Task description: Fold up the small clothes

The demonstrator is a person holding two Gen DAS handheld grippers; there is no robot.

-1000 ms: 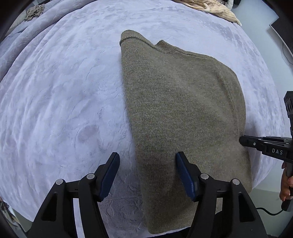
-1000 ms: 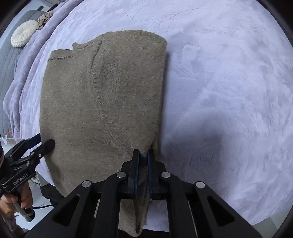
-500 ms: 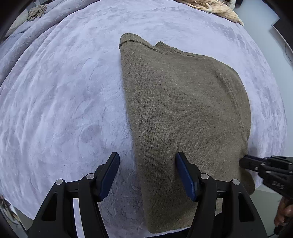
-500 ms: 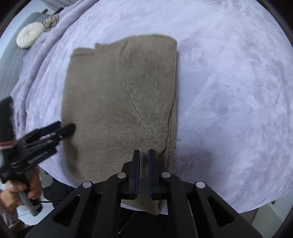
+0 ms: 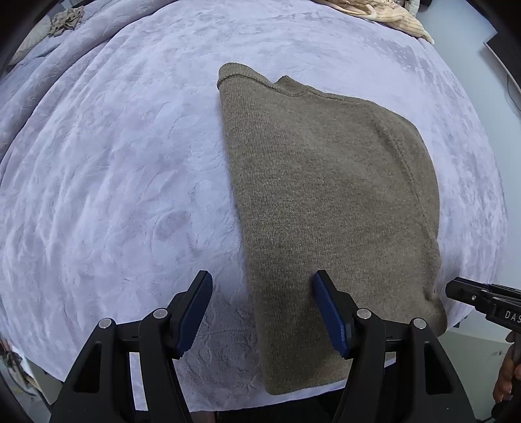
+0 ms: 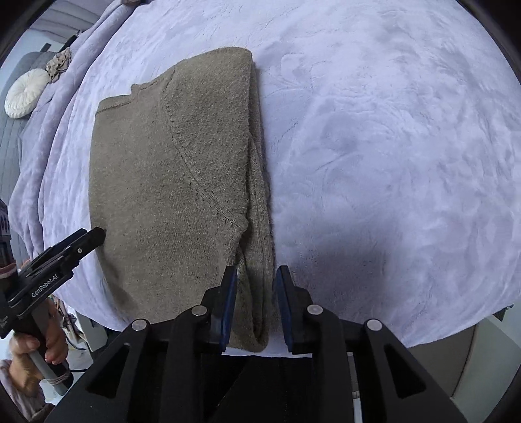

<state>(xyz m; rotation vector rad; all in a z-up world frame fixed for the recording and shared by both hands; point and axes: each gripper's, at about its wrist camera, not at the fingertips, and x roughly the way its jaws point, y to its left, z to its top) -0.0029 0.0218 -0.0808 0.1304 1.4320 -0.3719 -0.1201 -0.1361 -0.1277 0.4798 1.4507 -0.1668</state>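
An olive-brown knit sweater (image 5: 325,201) lies folded lengthwise on a lavender blanket (image 5: 114,195); it also shows in the right wrist view (image 6: 169,182). My left gripper (image 5: 262,309) is open, above the sweater's near left edge, holding nothing. My right gripper (image 6: 255,306) is partly open, its jaws either side of the sweater's folded right edge near the hem, not clamping it. The right gripper also shows at the right edge of the left wrist view (image 5: 482,299), and the left gripper at the left of the right wrist view (image 6: 58,257).
The blanket covers a bed whose near edge runs just below both grippers. A cream knit garment (image 5: 384,13) lies at the far right. A round white cushion (image 6: 24,92) and a small crumpled cloth (image 6: 58,63) sit at the far left.
My right gripper was shut on the sweater's right edge; it has laid it down and opened. The sweater now lies flat. My left gripper has stayed open and nearly still.
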